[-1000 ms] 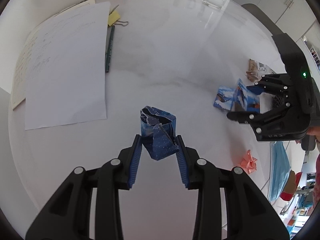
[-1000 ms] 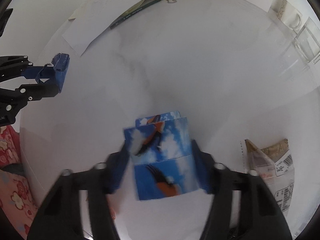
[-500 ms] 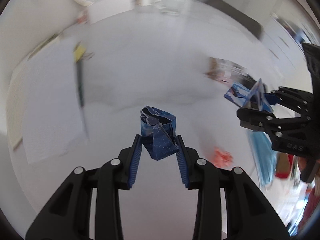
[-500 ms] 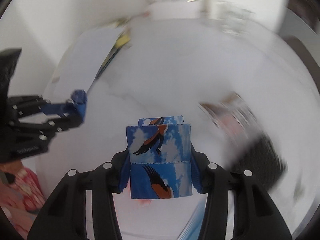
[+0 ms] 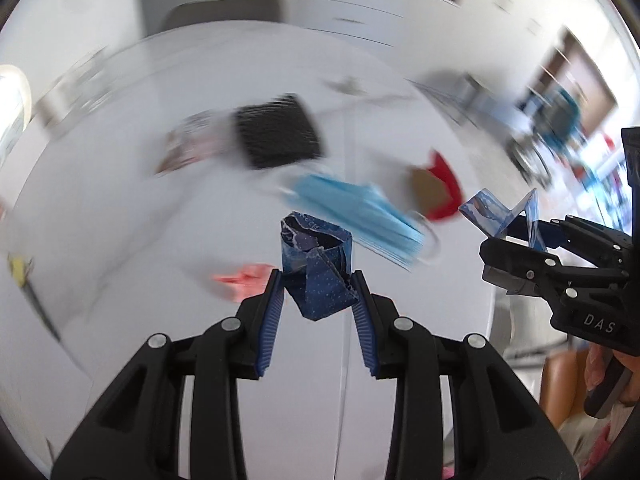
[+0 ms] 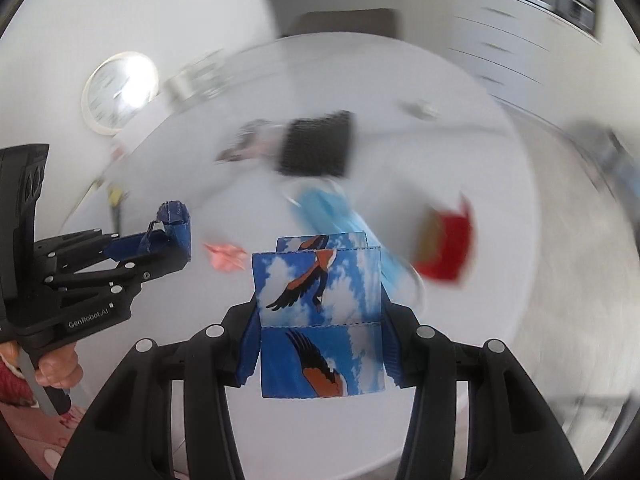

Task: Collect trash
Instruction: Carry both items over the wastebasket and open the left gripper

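While the left gripper (image 5: 318,292) clamps the dark blue wrapper (image 5: 316,270) and the right gripper (image 6: 320,332) pinches the eagle-print paper (image 6: 320,320), both above the table (image 5: 132,184) (view blurred), either light scrap could slip loose.

face mask (image 5: 356,216) on table (image 5: 120,184), notebook (image 5: 278,136) behind, paper scrap (image 5: 244,278) left

1. We note a white round table (image 5: 120,208), heavily motion-blurred.
2. On it we see a blue face mask (image 5: 356,212), a black pad (image 5: 280,136), a red wrapper (image 5: 440,188) and a pink crumpled scrap (image 5: 244,280).
3. The mask lies between pad and wrapper.
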Demonstrator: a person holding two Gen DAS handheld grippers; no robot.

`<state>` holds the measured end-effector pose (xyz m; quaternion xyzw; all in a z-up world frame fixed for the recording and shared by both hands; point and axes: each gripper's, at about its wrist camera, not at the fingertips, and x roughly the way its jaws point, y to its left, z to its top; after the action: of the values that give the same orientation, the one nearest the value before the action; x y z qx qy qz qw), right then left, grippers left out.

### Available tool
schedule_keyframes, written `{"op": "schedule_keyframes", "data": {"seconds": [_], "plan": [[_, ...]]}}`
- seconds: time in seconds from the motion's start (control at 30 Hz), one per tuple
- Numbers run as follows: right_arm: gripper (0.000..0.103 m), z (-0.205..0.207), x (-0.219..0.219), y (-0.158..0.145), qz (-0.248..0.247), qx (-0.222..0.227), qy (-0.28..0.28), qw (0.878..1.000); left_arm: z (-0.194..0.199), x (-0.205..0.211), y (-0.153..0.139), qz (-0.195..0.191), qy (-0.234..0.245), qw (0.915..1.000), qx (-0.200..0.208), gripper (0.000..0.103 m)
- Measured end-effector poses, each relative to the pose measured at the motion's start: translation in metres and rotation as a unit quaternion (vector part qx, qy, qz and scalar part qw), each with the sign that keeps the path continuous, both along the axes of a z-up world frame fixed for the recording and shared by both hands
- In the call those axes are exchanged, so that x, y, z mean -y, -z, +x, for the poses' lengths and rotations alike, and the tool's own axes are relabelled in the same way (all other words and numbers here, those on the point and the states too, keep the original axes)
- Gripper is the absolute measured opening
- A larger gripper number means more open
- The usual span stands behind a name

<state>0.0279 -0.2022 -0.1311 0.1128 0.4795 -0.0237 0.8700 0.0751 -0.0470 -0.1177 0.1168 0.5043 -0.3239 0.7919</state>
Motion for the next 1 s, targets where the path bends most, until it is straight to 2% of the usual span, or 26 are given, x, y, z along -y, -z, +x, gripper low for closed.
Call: {"op": "schedule_keyframes", "data": {"seconds": [0.17,0.37,0.47,0.57,0.7,1.0], "plan": [[0.05,-0.055,0.007,0.002,0.003,0.005,0.086,0.996,-0.036,0.03,0.0,-0.005,0.079,0.9968,-0.003,0.034],[0.05,-0.103,0.033,0.001,0.006,0.009,0.143,0.99,-0.073,0.073,0.001,0.0,0.14,0.9901,-0.003,0.034],[0.05,-0.121,0.06,0.007,0.009,0.008,0.166,0.986,-0.087,0.102,0.004,0.003,0.161,0.9869,0.002,0.034],[0.05,-0.137,0.088,0.014,0.012,0.003,0.176,0.984,-0.102,0.139,0.008,0.003,0.174,0.9847,0.003,0.034],[0.05,-0.153,0.136,0.023,0.014,-0.005,0.177,0.984,-0.117,0.189,0.02,0.006,0.179,0.9837,-0.019,0.034],[0.05,-0.164,0.233,0.042,0.019,-0.019,0.164,0.986,-0.147,0.296,0.068,0.037,0.19,0.9802,-0.043,0.034]]}}
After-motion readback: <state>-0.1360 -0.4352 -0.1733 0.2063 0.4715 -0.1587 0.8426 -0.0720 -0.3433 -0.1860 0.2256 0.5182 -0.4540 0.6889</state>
